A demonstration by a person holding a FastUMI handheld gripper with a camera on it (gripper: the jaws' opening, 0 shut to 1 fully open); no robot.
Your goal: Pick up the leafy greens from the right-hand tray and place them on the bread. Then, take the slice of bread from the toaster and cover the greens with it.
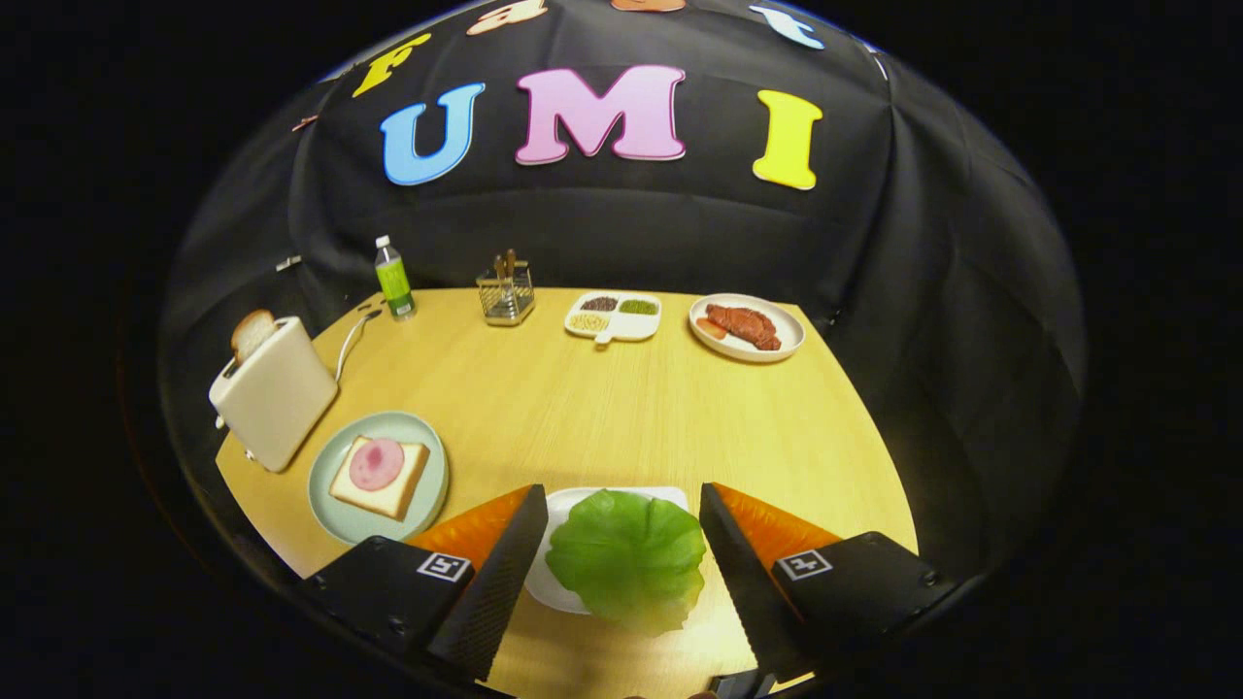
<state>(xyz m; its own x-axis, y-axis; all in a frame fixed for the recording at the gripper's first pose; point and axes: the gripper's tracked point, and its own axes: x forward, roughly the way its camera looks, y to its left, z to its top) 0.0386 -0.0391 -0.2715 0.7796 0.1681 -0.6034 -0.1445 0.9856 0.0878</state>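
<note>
A green lettuce leaf [626, 556] lies on a white tray [573, 505] directly between my two fingers. My gripper [621, 529] is open, its black pads on either side of the leaf without pressing it. To the left, beyond the left finger, a pale green plate [335, 505] holds a slice of bread [384, 481] topped with a round pink slice of ham [376, 462]. Behind that plate stands a cream toaster [275, 393] with a slice of bread [251, 333] sticking out of its slot.
At the back of the wooden table [621, 398] stand a green bottle [393, 280], a wire utensil holder [506, 289], a divided white dish [614, 316] of condiments and a white plate [789, 342] of meat. The toaster's cord [352, 335] trails toward the bottle.
</note>
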